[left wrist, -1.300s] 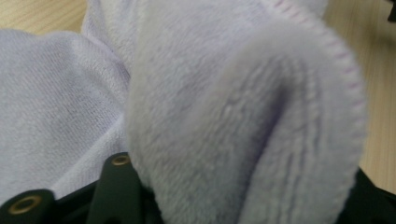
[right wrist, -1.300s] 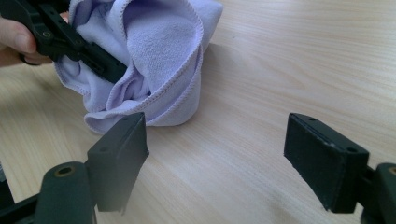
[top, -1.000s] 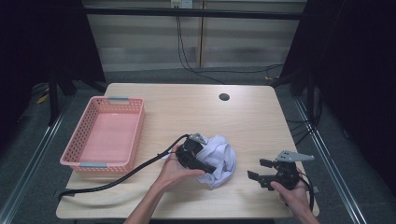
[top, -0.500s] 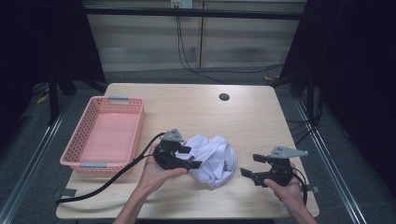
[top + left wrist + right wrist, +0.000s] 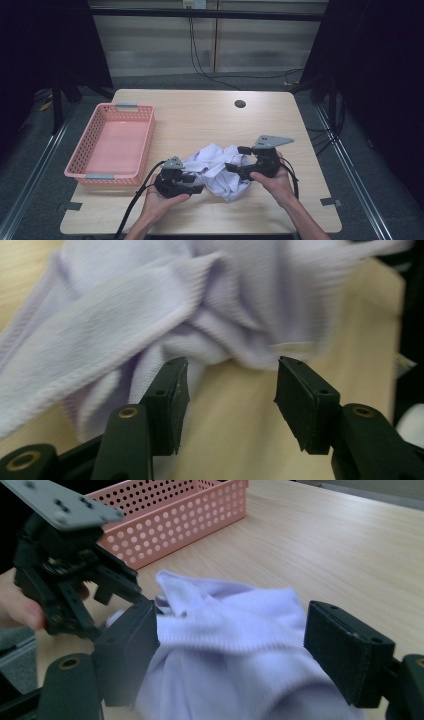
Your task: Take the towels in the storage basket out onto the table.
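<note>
So the crumpled white cloth (image 5: 217,170) sits low in the frame, right of the pink basket (image 5: 112,145). Left gripper (image 5: 196,184) at its lower left edge, jaws half apart and just been closing, nothing pinched yet. Right gripper (image 5: 234,169) comes from the right, jaws wide around a fold, not squeezing it
</note>
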The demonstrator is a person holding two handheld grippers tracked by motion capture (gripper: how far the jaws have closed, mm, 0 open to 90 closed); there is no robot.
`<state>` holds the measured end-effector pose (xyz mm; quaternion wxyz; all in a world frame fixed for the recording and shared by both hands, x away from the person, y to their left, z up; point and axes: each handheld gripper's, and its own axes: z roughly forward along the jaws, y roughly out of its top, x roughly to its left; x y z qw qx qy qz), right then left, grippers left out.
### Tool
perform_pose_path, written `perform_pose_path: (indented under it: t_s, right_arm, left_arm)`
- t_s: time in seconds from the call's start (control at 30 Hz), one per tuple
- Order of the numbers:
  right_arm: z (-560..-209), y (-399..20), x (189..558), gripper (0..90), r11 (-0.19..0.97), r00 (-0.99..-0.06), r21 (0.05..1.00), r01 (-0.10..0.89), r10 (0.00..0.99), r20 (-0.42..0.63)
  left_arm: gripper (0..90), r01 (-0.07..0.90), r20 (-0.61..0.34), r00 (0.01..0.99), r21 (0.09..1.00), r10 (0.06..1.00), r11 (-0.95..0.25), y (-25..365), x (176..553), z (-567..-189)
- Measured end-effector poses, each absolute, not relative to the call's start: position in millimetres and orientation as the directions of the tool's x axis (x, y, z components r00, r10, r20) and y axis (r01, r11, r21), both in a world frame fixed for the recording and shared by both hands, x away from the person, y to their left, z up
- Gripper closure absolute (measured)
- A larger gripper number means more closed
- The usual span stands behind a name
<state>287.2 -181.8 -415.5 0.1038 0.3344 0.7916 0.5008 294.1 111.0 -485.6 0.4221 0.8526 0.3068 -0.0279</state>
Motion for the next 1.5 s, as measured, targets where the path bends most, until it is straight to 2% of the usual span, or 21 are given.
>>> perform_pose_path:
  t_s: [0.1,0.17,0.23,0.3,0.33,0.37,0.47,0.57,0.67,0.73,0.8,0.9,0.97,1.1,1.2,1.27,1.33,1.37,1.43,1.5]
  right_arm:
    - [-420.6,-162.3,306.1,21.8,0.323,-0.783,0.843,0.430,0.598,0.171]
    - [-432.6,-153.4,313.7,25.4,0.372,-0.789,0.809,0.455,0.590,0.172]
    - [-451.1,-150.3,315.7,42.6,0.420,-0.787,0.770,0.479,0.594,0.165]
    - [-457.3,-157.6,310.2,58.3,0.388,-0.759,0.777,0.495,0.629,0.169]
    - [-458.1,-164.9,307.3,64.2,0.361,-0.746,0.781,0.510,0.638,0.192]
    - [-458.2,-173.9,303.2,67.5,0.339,-0.727,0.781,0.525,0.655,0.205]
    - [-457.4,-191.1,289.5,70.3,0.354,-0.719,0.771,0.530,0.670,0.187]
    - [-460.1,-205.8,272.9,71.6,0.350,-0.708,0.759,0.549,0.677,0.200]
    - [-467.6,-214.0,259.4,71.6,0.348,-0.714,0.752,0.560,0.663,0.225]
    - [-468.0,-216.2,254.5,70.6,0.352,-0.718,0.746,0.565,0.655,0.236]
    - [-462.7,-216.7,254.9,66.0,0.383,-0.737,0.737,0.557,0.636,0.227]
    - [-450.7,-215.2,262.7,49.9,0.381,-0.751,0.756,0.533,0.624,0.215]
    - [-442.4,-210.9,269.7,45.2,0.371,-0.752,0.776,0.510,0.630,0.194]
    - [-432.8,-190.9,279.7,44.5,0.304,-0.756,0.827,0.474,0.622,0.205]
    - [-442.8,-171.0,283.1,44.8,0.349,-0.778,0.802,0.485,0.592,0.212]
    - [-450.7,-162.0,283.4,49.5,0.386,-0.783,0.779,0.494,0.588,0.205]
    - [-456.4,-158.6,284.1,60.1,0.395,-0.775,0.767,0.507,0.598,0.204]
    - [-458.8,-157.6,285.0,70.0,0.406,-0.771,0.758,0.510,0.606,0.194]
    - [-457.9,-160.3,286.1,82.6,0.395,-0.763,0.767,0.506,0.619,0.186]
    - [-455.4,-167.4,287.8,86.9,0.364,-0.743,0.774,0.517,0.640,0.195]
  left_arm:
    - [51.2,0.547,-0.294,0.805,0.703,0.515,-0.454,104.9,300.0,-489.0]
    - [52.5,0.546,-0.280,0.804,0.695,0.525,-0.467,101.7,304.8,-492.9]
    - [57.1,0.575,-0.314,0.783,0.696,0.538,-0.431,103.7,309.1,-494.4]
    - [60.1,0.561,-0.296,0.790,0.704,0.537,-0.435,104.5,310.8,-494.9]
    - [63.6,0.534,-0.268,0.800,0.726,0.537,-0.434,104.2,309.9,-494.5]
    - [62.1,0.519,-0.267,0.813,0.734,0.517,-0.437,103.0,309.3,-493.2]
    - [61.4,0.497,-0.285,0.840,0.744,0.461,-0.446,91.2,304.9,-488.6]
    - [55.0,0.500,-0.331,0.850,0.752,0.409,-0.430,76.4,304.6,-489.8]
    - [53.6,0.514,-0.356,0.846,0.744,0.398,-0.427,59.3,307.5,-497.2]
    - [70.7,0.496,-0.329,0.852,0.757,0.407,-0.426,52.8,307.2,-500.3]
    - [82.3,0.494,-0.336,0.854,0.760,0.397,-0.422,50.7,306.6,-501.8]
    - [85.5,0.486,-0.329,0.859,0.765,0.393,-0.423,52.7,306.1,-498.4]
    - [85.9,0.483,-0.329,0.860,0.771,0.390,-0.415,55.2,306.1,-494.8]
    - [86.0,0.477,-0.321,0.863,0.772,0.389,-0.421,57.1,303.5,-489.4]
    - [86.0,0.479,-0.322,0.861,0.772,0.394,-0.417,59.9,302.3,-487.6]
    - [85.9,0.477,-0.318,0.863,0.767,0.392,-0.428,61.6,301.9,-486.9]
    - [85.9,0.476,-0.314,0.864,0.763,0.394,-0.438,62.4,301.7,-487.3]
    - [85.9,0.477,-0.313,0.863,0.761,0.396,-0.440,62.9,301.5,-487.7]
    - [86.1,0.484,-0.315,0.858,0.761,0.405,-0.433,65.5,300.4,-489.2]
    - [86.3,0.486,-0.314,0.856,0.759,0.410,-0.433,68.8,299.2,-489.2]
